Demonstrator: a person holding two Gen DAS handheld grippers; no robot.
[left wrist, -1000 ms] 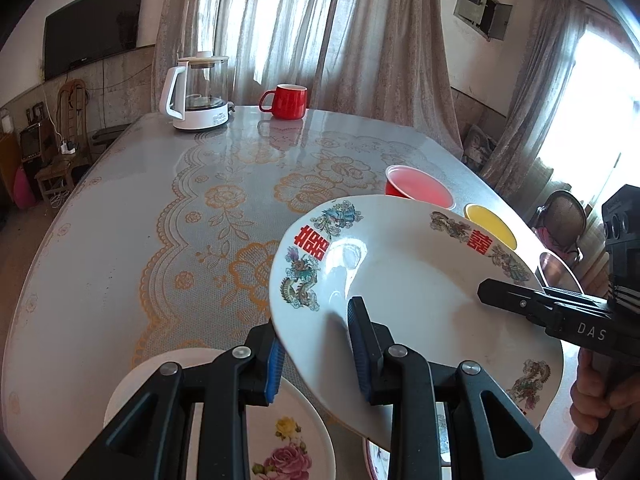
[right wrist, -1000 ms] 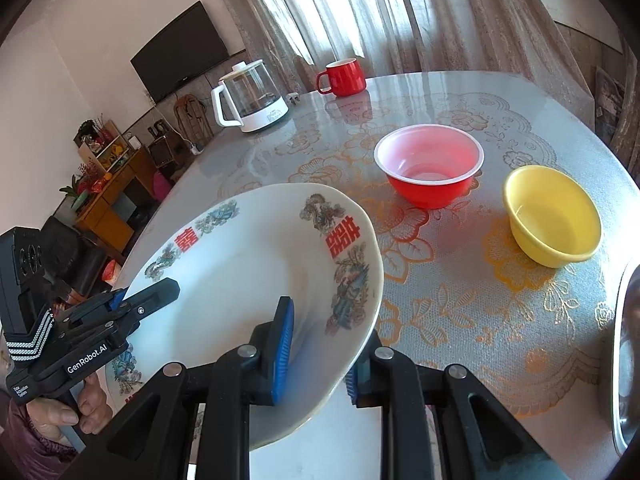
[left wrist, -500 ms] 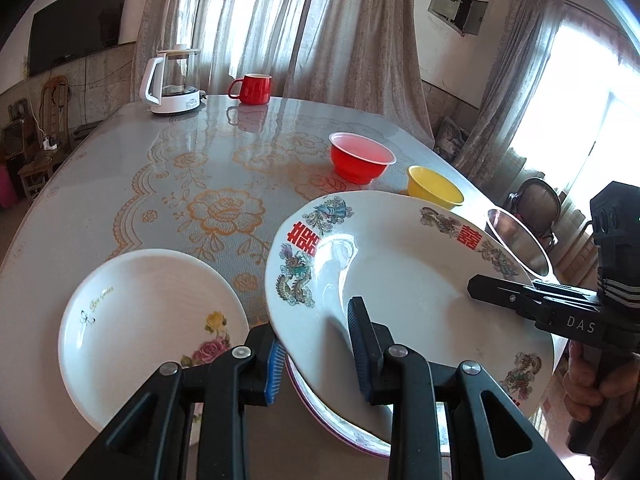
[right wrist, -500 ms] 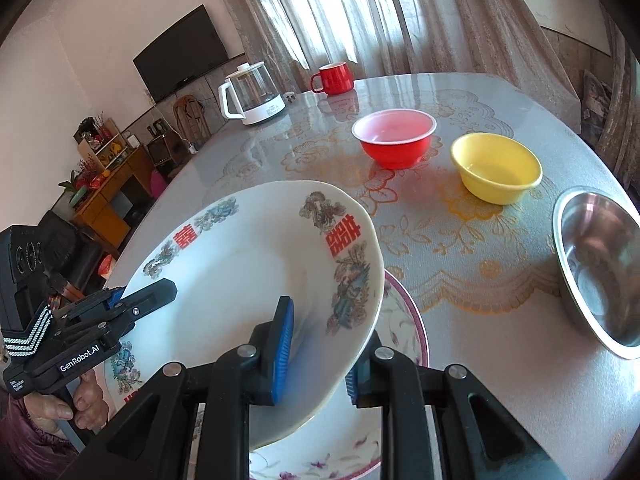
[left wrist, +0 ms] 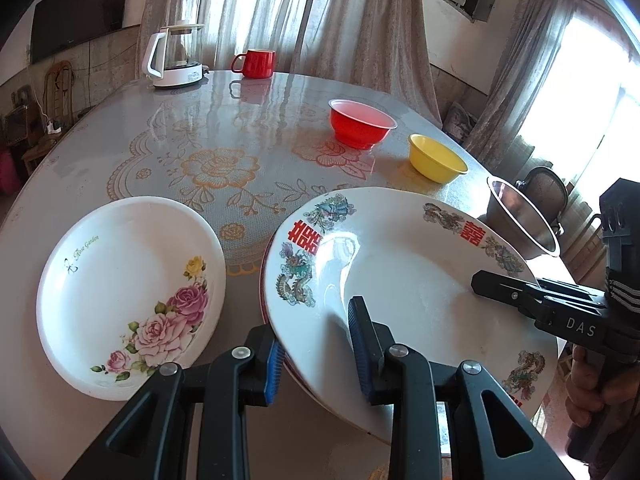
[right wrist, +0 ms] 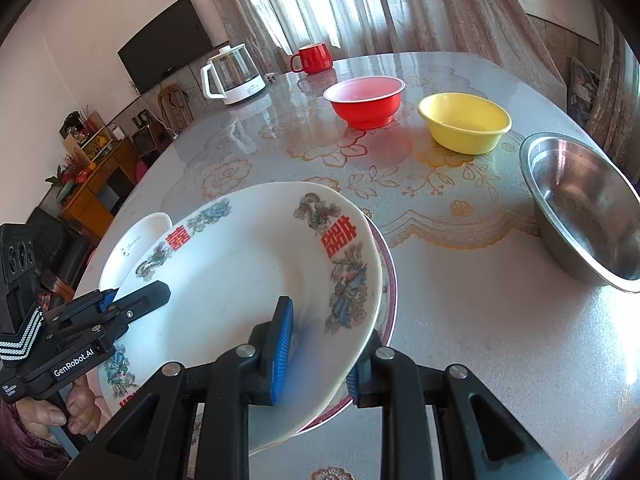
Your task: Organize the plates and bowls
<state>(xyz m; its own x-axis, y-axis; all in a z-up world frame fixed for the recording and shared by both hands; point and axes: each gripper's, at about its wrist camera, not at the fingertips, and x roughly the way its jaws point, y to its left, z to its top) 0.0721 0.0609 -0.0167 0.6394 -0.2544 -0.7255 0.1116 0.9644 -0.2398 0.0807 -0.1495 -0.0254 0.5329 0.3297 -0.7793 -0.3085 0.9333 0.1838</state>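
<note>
White ceramic plate w/ dragon-phoenix prints & red double-happiness marks [left wrist: 400, 264] is held by both tongs at opposite rim edges, tilted, just above a pink-rimmed plate [right wrist: 387, 280] lying on the table near the front edge. Left gripper [left wrist: 316, 350]: jaws narrowly apart, blue pads clamped on the near rim. Right gripper [right wrist: 320, 354]: same, narrow gap, pads pinching the rim on its side.

Step in hand, as I read it: stacking this plate onto the pink-rimmed one. Next move calls for levelling it, lowering till it seats centred, then letting go w/ both pairs of jaws at about the same time so it doesn't slide off.

Just beside, to the left: rose-print plate [left wrist: 128, 292], likely next for the stack. Further back: red bowl [left wrist: 362, 124], yellow bowl [left wrist: 436, 158], steel bowl [right wrist: 584, 208] near the right edge, all apart, not nested yet.

Table [left wrist: 208, 128]: rounded, glossy clear cover over lace w/ gold flowers, strong glare. Far end: glass kettle [left wrist: 174, 56] & red mug [left wrist: 256, 63]. Room: sheer curtains, bright windows, wall TV [right wrist: 164, 42], wooden cabinet [right wrist: 96, 172].
</note>
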